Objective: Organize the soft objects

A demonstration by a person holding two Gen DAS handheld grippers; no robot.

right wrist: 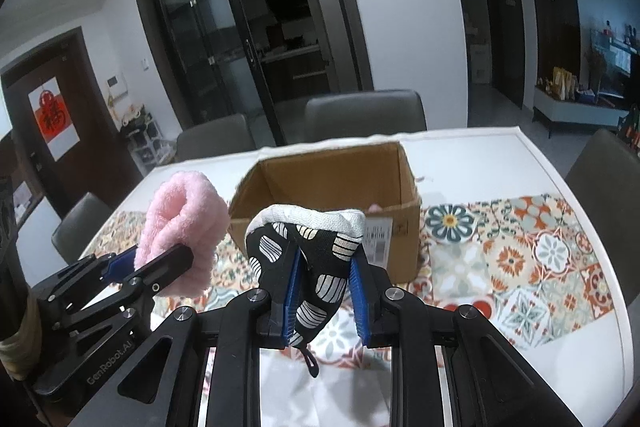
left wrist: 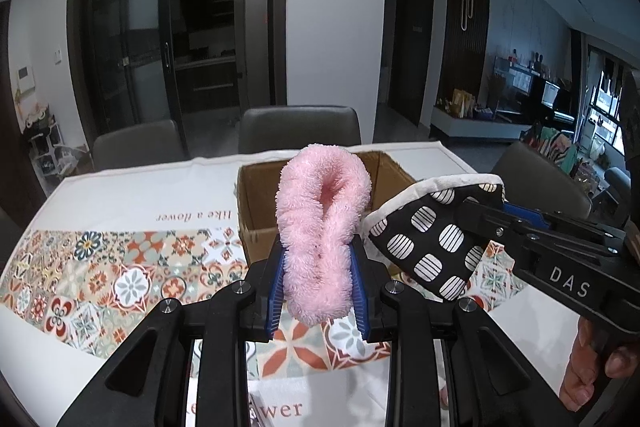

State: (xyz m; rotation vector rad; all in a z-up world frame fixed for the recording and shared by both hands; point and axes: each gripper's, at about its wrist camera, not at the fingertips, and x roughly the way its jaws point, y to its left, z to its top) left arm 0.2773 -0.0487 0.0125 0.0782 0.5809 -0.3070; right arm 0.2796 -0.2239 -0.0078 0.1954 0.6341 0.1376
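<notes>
A fluffy pink headband (left wrist: 320, 227) stands up between the blue pads of my left gripper (left wrist: 318, 291), which is shut on it above the table. In the right wrist view the same pink headband (right wrist: 180, 223) shows at the left, clamped in the left gripper (right wrist: 160, 263). My right gripper (right wrist: 325, 295) is shut on a black oven mitt with white striped spots and a cream cuff (right wrist: 312, 259). The mitt (left wrist: 436, 239) hangs at the right of the left wrist view. An open cardboard box (right wrist: 332, 187) lies just beyond both grippers; its inside is mostly hidden.
The table carries a white cloth with a band of patterned tiles (right wrist: 520, 251). Grey chairs (right wrist: 364, 113) stand along the far edge and one (right wrist: 604, 183) at the right end. A person's hand (left wrist: 592, 375) grips the right tool's handle.
</notes>
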